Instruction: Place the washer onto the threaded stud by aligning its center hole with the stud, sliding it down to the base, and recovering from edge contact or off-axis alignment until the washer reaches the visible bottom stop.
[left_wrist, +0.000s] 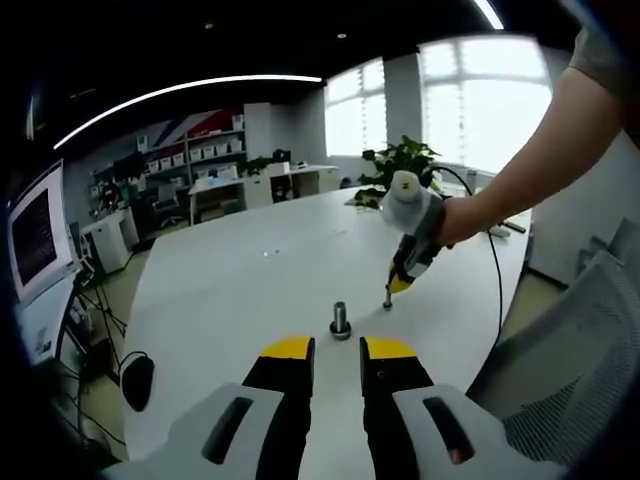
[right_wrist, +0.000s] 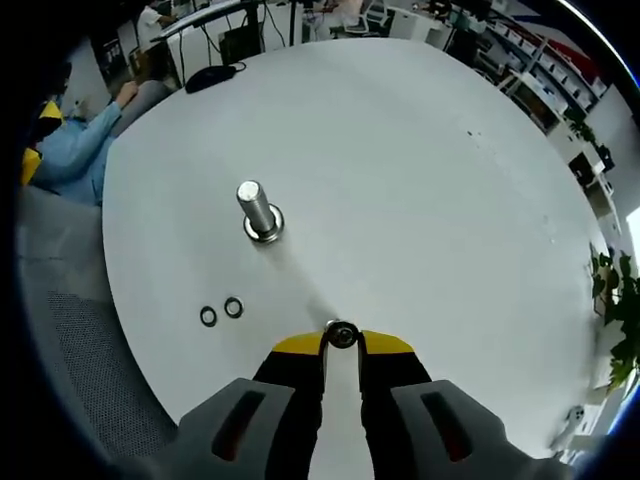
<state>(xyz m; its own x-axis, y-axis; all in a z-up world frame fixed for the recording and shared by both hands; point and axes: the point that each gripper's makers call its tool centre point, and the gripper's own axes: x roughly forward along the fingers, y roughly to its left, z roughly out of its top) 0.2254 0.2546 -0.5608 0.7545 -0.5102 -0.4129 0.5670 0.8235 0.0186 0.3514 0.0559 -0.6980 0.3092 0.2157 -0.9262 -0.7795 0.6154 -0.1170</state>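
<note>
A short silver threaded stud (left_wrist: 340, 319) stands upright on the white round table (left_wrist: 230, 290); in the right gripper view the stud (right_wrist: 258, 211) rises from a wider base to the upper left of my jaws. My right gripper (right_wrist: 342, 343) is shut on a small metal washer (right_wrist: 342, 334), pinched at the yellow tips. In the left gripper view the right gripper (left_wrist: 388, 300) hangs just right of the stud, tip low near the tabletop. My left gripper (left_wrist: 338, 350) is open and holds nothing, close in front of the stud.
Two spare washers (right_wrist: 220, 312) lie on the table left of my right jaws. A black mouse (left_wrist: 137, 380) sits near the table edge. A grey mesh chair (left_wrist: 570, 380) stands to the right. A person's blue sleeve (right_wrist: 75, 150) rests beside the table.
</note>
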